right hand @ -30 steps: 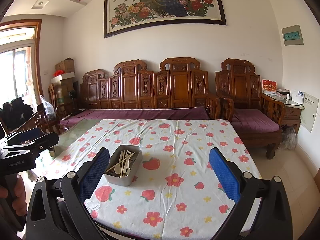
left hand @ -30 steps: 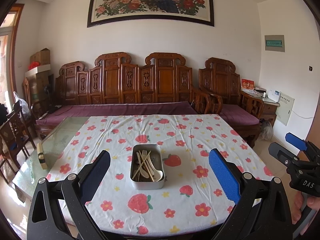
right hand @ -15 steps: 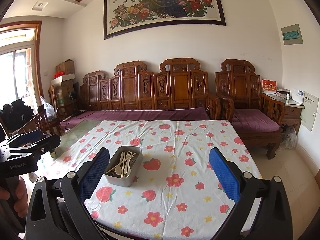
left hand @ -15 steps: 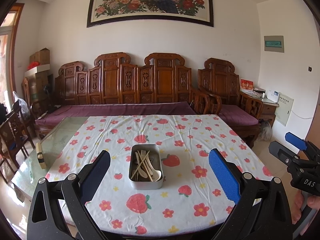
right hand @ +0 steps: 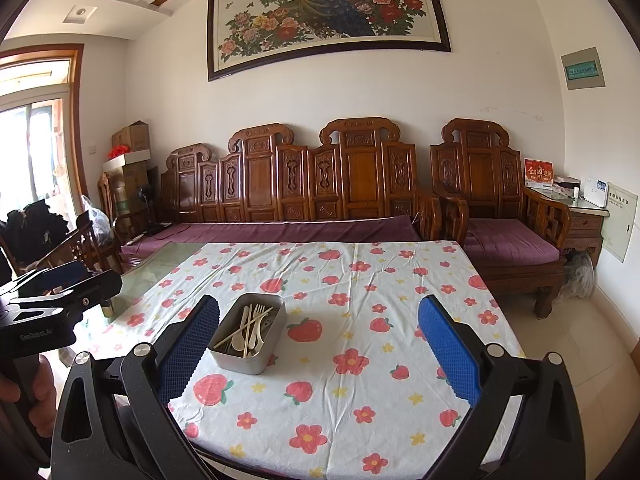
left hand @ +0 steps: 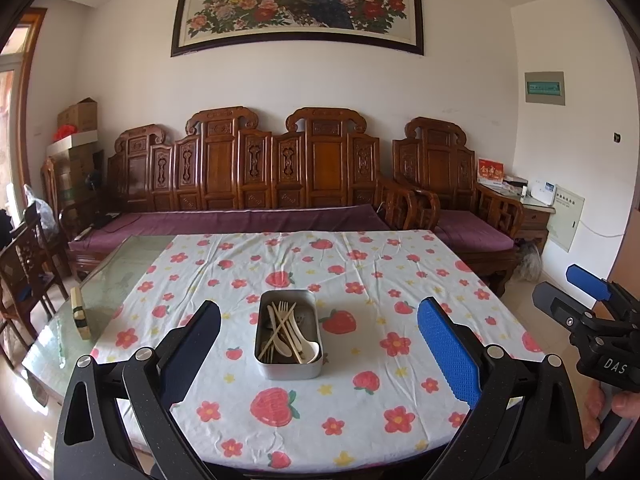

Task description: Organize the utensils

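Observation:
A grey metal tin (left hand: 289,367) (right hand: 234,358) stands on the flowered tablecloth near the table's front. Inside it lie several pale utensils (left hand: 285,332) (right hand: 249,328): a fork, spoons and chopsticks, crossed over each other. My left gripper (left hand: 318,356) hangs open in front of the table, with the tin straight ahead between its blue pads. My right gripper (right hand: 318,356) is open too and holds nothing; the tin lies ahead by its left finger (right hand: 188,354). Each gripper also shows at the edge of the other's view, held by a hand.
The table (left hand: 352,272) (right hand: 360,360) carries a strawberry and flower cloth; bare glass shows on its left part, where a small wooden block (left hand: 79,312) lies. A carved wooden sofa (left hand: 280,176) stands behind, chairs to the left, a side table at the right wall.
Both views have shifted only slightly; the tin sits a little nearer in the left wrist view. Both grippers stay open and nothing was picked up.

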Tool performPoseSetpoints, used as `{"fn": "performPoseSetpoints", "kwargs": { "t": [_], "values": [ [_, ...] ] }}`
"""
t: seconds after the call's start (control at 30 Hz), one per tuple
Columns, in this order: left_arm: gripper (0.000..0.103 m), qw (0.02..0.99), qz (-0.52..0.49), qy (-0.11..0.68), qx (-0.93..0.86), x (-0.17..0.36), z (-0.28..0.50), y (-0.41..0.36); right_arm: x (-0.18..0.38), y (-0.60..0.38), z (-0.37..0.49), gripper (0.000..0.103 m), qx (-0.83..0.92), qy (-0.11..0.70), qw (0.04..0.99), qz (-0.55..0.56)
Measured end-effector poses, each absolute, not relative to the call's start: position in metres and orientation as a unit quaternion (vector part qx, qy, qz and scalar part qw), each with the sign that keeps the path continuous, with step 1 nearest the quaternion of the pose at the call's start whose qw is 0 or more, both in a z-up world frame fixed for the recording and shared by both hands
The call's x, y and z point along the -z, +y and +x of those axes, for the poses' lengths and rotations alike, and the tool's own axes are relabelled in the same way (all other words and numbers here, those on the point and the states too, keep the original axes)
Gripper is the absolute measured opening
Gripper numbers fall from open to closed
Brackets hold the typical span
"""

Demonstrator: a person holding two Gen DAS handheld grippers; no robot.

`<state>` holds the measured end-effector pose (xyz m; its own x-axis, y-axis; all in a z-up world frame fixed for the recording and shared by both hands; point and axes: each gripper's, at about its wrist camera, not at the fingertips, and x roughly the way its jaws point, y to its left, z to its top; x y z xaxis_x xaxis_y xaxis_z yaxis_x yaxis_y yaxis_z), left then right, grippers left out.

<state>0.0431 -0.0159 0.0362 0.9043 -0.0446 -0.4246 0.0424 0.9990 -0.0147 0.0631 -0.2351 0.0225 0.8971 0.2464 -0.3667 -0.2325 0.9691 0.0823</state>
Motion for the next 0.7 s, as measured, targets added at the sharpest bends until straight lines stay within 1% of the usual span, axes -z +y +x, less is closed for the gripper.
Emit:
{"fn": "performPoseSetpoints", "kwargs": {
  "t": [0.7],
  "values": [
    [0.095,0.977,-0.005,0.211,0.028,-0.0395,0.0406,-0.0144,-0.0224,-0.2350,0.0619,0.100,-0.123,0.190,0.974,0.019]
  ]
}}
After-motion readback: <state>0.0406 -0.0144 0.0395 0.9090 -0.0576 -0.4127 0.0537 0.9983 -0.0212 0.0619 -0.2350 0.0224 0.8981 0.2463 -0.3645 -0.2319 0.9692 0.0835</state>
